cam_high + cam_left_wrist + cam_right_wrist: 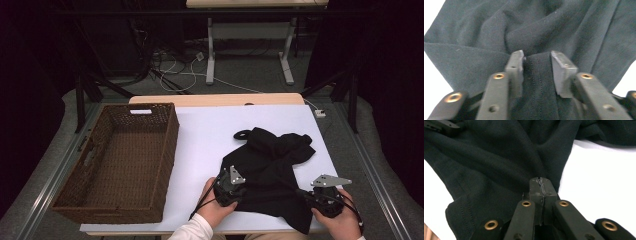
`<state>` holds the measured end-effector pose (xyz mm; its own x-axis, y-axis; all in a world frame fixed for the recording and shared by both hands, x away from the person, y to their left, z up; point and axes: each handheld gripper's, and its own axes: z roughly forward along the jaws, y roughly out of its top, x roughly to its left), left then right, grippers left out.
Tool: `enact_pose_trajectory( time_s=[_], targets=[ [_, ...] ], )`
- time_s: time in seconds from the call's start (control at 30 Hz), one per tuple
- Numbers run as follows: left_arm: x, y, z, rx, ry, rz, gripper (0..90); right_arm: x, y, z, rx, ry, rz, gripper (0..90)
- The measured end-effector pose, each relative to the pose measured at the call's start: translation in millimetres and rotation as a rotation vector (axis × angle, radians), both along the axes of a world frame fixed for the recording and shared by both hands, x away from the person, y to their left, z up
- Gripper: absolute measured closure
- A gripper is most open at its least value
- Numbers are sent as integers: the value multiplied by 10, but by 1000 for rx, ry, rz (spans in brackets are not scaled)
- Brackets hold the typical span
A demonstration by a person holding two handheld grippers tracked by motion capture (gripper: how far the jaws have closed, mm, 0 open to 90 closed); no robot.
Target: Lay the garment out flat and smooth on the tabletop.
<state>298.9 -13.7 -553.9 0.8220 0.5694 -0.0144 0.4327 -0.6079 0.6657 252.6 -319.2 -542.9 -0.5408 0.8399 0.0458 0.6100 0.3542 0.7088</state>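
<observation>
A crumpled black garment point(270, 165) lies on the white tabletop point(205, 135), right of centre. My left gripper point(237, 187) sits at the garment's near left edge. In the left gripper view its jaws stand apart, with a stitched hem of the garment point(537, 75) lying flat between the pads point(515, 67); folds bunch just beyond the gripper point(536, 58). My right gripper point(306, 194) is at the near right corner. In the right gripper view that gripper point(541, 185) is shut, pinching an edge of the garment point(499, 157).
A large brown wicker basket point(172, 135) stands on the table's left side, with nothing in it. Beyond the table are a floor with cables and a desk's white legs point(210, 55). Bare white tabletop lies behind and left of the garment.
</observation>
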Motion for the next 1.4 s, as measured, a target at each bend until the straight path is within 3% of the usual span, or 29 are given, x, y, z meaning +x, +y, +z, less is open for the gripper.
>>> enact_pose_trajectory(
  time_s=[0.07, 0.13, 0.3, 0.63, 0.87, 1.0, 1.07, 1.13, 1.2, 1.3, 1.4],
  targets=[
    [11, 35, 18, 2, 6, 5, 820, 1, 0, -2, 8, 3, 4, 897],
    [15, 87, 48, -14, 20, 16, 854, -1, -2, 0, -3, 2, 0, 897],
    [-61, 315, 184, -8, 5, 47, 860, -6, -42, 23, 6, 8, -9, 898],
    [-392, 919, 316, -12, 6, 131, 861, -2, -84, 54, 3, 12, -18, 898],
    [-622, 1078, 256, -20, 54, 131, 863, -85, -190, 76, -7, 21, -43, 899],
    [-777, 1152, 179, -46, 108, 132, 862, -197, -260, 68, -2, 36, -47, 898],
    [-827, 1173, 152, -48, 118, 133, 843, -256, -256, 63, 2, 48, -41, 898],
    [-832, 1189, 153, -37, 120, 141, 768, -300, -241, 61, -3, 52, -33, 895],
    [-821, 1200, 180, -72, 126, 148, 697, -326, -219, 69, -1, 42, -16, 883],
    [-786, 1198, 262, -92, 99, 141, 591, -355, -194, 120, 19, 29, -9, 824],
    [-705, 1180, 307, -93, 82, 153, 549, -353, -194, 176, 44, -6, -25, 735]
  ],
)
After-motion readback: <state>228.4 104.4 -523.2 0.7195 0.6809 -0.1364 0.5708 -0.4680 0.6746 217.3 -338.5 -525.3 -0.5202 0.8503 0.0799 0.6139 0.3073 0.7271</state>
